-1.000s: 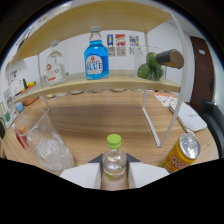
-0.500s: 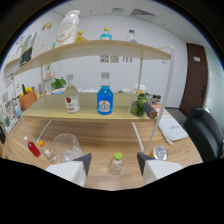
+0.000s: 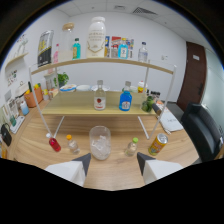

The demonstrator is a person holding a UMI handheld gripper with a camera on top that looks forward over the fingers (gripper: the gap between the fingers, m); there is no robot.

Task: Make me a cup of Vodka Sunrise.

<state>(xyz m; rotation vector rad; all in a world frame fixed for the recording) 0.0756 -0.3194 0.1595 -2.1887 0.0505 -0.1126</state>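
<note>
Gripper jaws spread wide, holding nothing; glass stands just beyond them.

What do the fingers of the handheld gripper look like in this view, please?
The gripper shows two pale, whitish fingers with broad flat bodies. Their tips narrow to dark grey wedge-shaped pads that face each other. Below them the gripper body is a black mass. No cables, markings, hand or sleeve are visible.
</note>
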